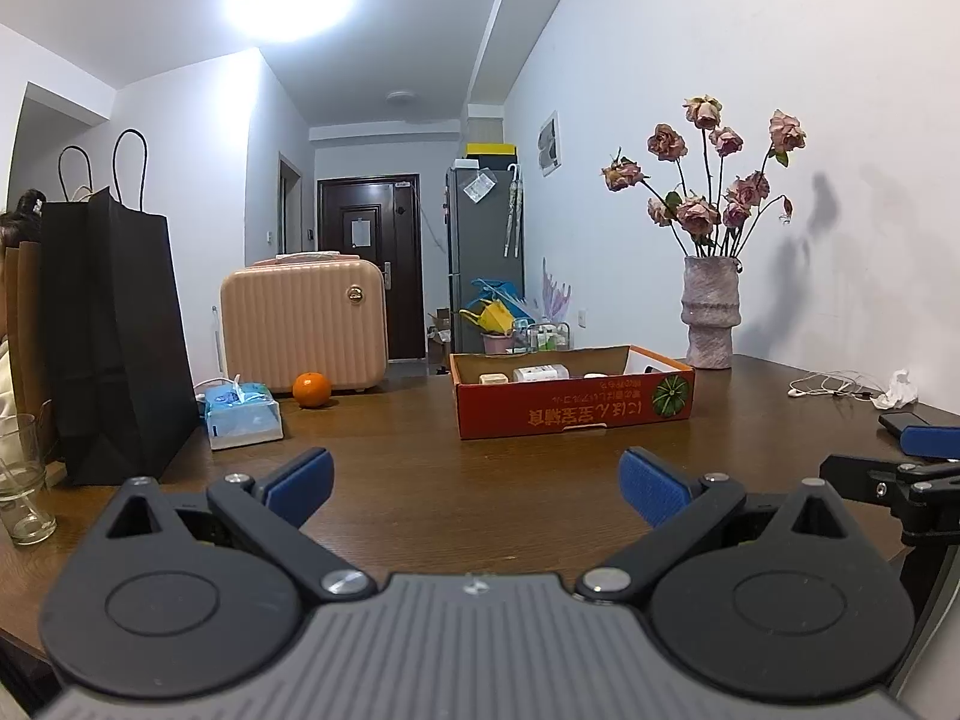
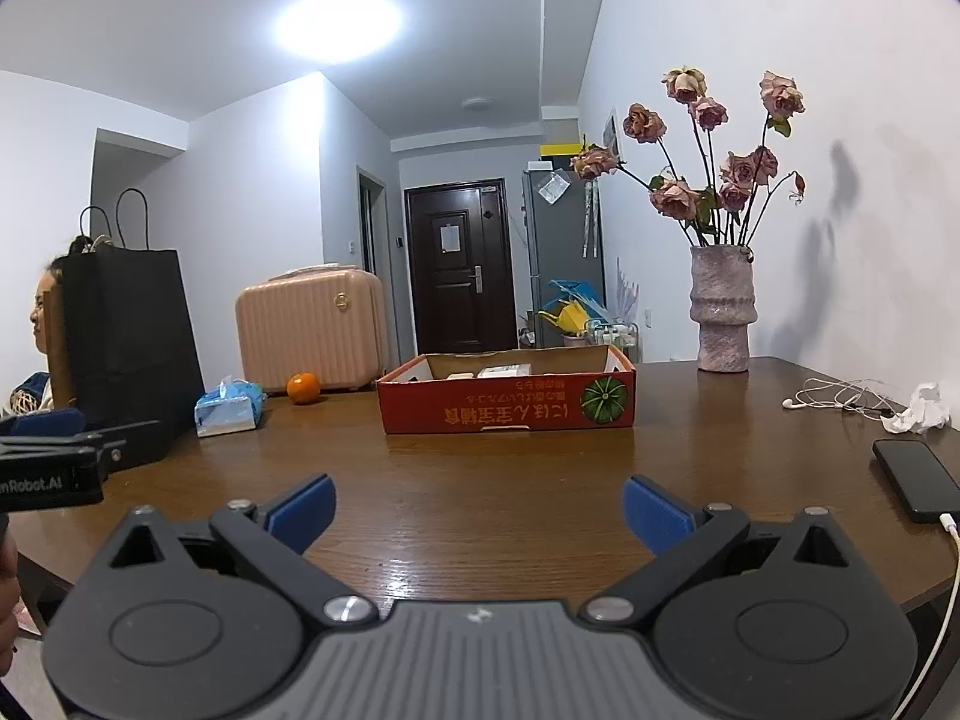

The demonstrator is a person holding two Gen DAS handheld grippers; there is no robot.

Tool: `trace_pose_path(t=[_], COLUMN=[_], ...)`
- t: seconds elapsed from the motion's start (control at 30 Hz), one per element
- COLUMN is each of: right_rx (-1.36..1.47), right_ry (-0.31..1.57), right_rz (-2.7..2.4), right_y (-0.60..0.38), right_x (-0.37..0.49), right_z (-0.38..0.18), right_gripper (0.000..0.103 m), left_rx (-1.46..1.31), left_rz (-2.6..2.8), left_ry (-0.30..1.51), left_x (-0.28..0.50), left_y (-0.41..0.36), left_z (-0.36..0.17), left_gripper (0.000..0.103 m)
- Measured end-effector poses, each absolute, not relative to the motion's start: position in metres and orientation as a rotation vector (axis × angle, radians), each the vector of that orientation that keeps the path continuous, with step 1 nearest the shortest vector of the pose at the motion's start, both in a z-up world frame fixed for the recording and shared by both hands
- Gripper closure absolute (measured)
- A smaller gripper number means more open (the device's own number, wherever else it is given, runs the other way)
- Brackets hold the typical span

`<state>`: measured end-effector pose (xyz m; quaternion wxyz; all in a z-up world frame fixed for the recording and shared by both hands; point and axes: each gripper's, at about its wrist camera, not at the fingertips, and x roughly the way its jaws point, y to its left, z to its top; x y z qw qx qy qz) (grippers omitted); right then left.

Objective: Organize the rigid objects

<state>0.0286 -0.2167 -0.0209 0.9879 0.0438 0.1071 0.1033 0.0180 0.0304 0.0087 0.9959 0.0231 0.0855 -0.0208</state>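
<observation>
while both grippers hang spread and empty, left gripper [image 1: 477, 483], right gripper [image 2: 478, 510], the red box [image 1: 573, 405] sits mid-table [image 1: 420, 468]; items inside look small, stiff, light. grip across their short sides.

Dark brown wooden table [image 2: 480, 480], glossy grain. On it stood a red cardboard tray box [image 2: 507, 399] near the centre; a black paper bag [image 1: 114, 330] at the left edge, a drinking glass [image 1: 21, 480] beside it; a blue tissue pack [image 2: 227, 407] and an orange [image 2: 302, 387] before a pink case [image 1: 303, 324]; a textured vase [image 2: 720, 312] at the far right; white earphones [image 2: 840, 399], crumpled paper [image 2: 921, 408] and a black phone [image 2: 918, 480] along the right side.
</observation>
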Motion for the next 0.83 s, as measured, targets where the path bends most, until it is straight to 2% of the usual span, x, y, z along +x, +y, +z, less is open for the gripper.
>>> trace_pose_path(t=[0.83], right_rx=[0.13], right_ry=[0.254], right_rz=[0.211], right_y=[-0.216], right_x=[0.046], right_z=[-0.031], right_gripper=[0.0], left_rx=[0.018], left_rz=[-0.04], left_ry=[0.194], left_x=[0.028], left_y=[0.027], left_z=[-0.001], left_gripper=[0.0])
